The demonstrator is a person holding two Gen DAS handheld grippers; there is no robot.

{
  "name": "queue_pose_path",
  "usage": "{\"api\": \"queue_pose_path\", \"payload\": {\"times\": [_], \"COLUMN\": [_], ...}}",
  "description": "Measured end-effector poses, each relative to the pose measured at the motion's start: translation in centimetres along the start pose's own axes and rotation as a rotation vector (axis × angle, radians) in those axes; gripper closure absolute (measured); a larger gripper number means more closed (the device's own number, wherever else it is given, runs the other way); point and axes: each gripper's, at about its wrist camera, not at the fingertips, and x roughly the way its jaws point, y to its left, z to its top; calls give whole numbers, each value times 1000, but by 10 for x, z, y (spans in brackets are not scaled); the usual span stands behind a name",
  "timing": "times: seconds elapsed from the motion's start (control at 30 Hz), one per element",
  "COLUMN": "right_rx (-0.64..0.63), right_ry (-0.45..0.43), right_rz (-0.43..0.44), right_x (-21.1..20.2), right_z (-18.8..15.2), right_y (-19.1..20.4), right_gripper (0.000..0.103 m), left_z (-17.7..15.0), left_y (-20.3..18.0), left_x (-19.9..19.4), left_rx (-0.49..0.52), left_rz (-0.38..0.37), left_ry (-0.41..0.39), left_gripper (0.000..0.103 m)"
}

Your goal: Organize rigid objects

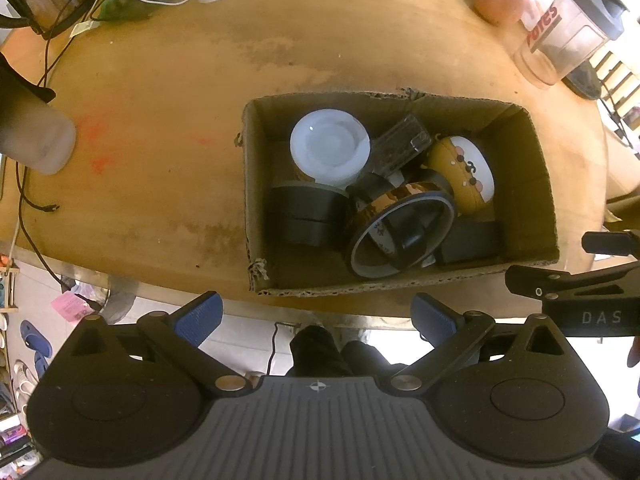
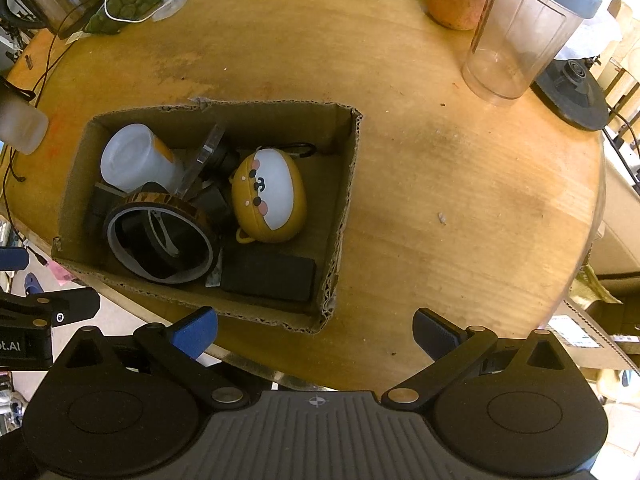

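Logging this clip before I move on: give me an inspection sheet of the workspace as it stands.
Surface: round worn wooden table, stained.
Job's things: open cardboard box holding white plastic cup, amber tape roll, yellow bear-face case, flat black block.
Clutter: clear shaker bottle with grey lid, orange fruit, bag of green items, frosted tumbler.
Grippers: left gripper and right gripper both empty, jaws wide, at the table's near edge.
Cables: white cable, black cables.
Surroundings: shoes on floor.
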Motion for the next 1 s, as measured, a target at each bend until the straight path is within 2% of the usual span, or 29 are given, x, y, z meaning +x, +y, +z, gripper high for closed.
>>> {"api": "queue_pose_path", "payload": {"times": [1.0], "right_rx": [18], "right_ry": [-11], "right_rz": [-4], "right_x": [-2], "right_z": [1], "right_y": [0], "right_gripper": [0], "left_z": [1], "left_y": [1], "left_x": [-2], "left_rx": [3], "left_rz": [-7], "left_ry": [-7], "left_gripper": [1]}}
